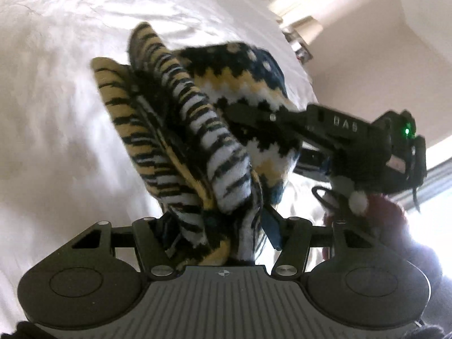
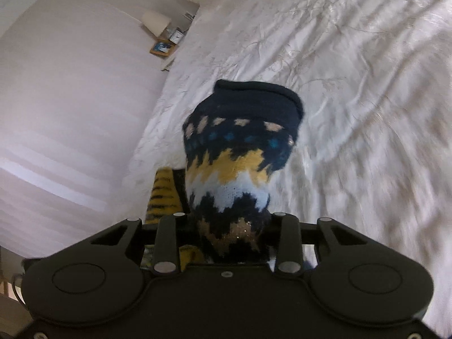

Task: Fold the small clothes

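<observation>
- We see the left gripper [image 1: 214, 223] clamped on the striped end of a knitted garment [image 1: 197, 130], patterned in navy, yellow and white.
- The garment hangs bunched above the white bed [image 1: 56, 84], clear of the cover.
- The right gripper [image 2: 226, 223] is closed on the zigzag-patterned end, whose navy cuff [image 2: 254, 99] points toward the bed.
- Beside the bed's far corner stands a lamp [image 2: 155, 22].

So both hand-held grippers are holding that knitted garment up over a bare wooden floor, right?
Not quite: under the knitted garment lies a white bedspread, not a wooden floor, as the right wrist view shows. Both grippers, left and right, do hold it.
</observation>
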Demonstrator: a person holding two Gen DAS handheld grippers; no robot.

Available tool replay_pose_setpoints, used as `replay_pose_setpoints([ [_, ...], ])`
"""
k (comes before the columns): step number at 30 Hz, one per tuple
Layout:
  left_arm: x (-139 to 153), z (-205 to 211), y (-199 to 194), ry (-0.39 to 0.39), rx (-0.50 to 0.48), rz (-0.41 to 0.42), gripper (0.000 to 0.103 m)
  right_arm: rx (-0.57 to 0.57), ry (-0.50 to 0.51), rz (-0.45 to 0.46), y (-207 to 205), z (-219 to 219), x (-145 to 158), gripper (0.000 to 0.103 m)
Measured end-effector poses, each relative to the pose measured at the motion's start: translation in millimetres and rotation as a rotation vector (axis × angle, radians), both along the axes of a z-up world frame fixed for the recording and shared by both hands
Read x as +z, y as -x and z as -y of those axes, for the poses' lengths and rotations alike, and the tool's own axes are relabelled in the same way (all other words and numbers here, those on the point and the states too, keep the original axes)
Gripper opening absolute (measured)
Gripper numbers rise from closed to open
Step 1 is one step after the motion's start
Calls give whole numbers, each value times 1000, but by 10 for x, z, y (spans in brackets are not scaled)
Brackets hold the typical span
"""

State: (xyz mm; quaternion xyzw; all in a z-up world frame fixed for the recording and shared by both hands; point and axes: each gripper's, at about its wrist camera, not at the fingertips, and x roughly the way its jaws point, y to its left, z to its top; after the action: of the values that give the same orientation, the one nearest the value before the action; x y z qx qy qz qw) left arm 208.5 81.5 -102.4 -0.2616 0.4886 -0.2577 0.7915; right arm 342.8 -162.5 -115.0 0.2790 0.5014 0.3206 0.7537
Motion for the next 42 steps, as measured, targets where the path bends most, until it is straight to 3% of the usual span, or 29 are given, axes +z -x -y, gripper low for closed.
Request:
replay_pose_setpoints([
  [4, -18, 159, 433, 20, 27, -34, 57, -16, -25, -27, 415, 298, 73, 46],
  [9, -174, 235, 788, 32, 100, -93, 57, -40, -69, -118, 791, 631, -79, 46],
  [15, -309, 371, 776, -20, 119, -107, 57, 26, -57, -128, 761, 779, -222, 48],
  [17, -381, 396, 736, -96, 160, -117, 57, 48, 32, -57, 654, 792, -260, 50],
  [20, -562, 331, 742, -349, 237, -189, 57, 24, 309, 77, 464, 836, -350, 57],
  [21, -613, 296, 739, -398, 251, -213, 57, 10, 374, 110, 431, 870, -357, 57],
  [22, -634, 244, 756, -397, 266, -216, 58, -5, 411, 137, 417, 925, -346, 58],
  [23, -614, 196, 777, -379, 287, -211, 58, -22, 415, 150, 415, 989, -321, 61],
  [25, -498, 164, 831, -411, 313, -182, 58, -50, 392, 169, 448, 1117, -259, 79],
  [30, -103, 299, 1097, -514, 291, 3, 60, -22, 443, 240, 695, 1134, -202, 79],
  [34, -59, 622, 787, -577, 217, 117, 68, 14, 508, 259, 802, 979, -305, 82],
  [38, -298, 917, 429, -617, 138, 114, 73, 27, 561, 213, 774, 891, -475, 84],
  [42, -610, 922, 257, -646, 85, 33, 78, 55, 616, 143, 678, 823, -714, 96],
])
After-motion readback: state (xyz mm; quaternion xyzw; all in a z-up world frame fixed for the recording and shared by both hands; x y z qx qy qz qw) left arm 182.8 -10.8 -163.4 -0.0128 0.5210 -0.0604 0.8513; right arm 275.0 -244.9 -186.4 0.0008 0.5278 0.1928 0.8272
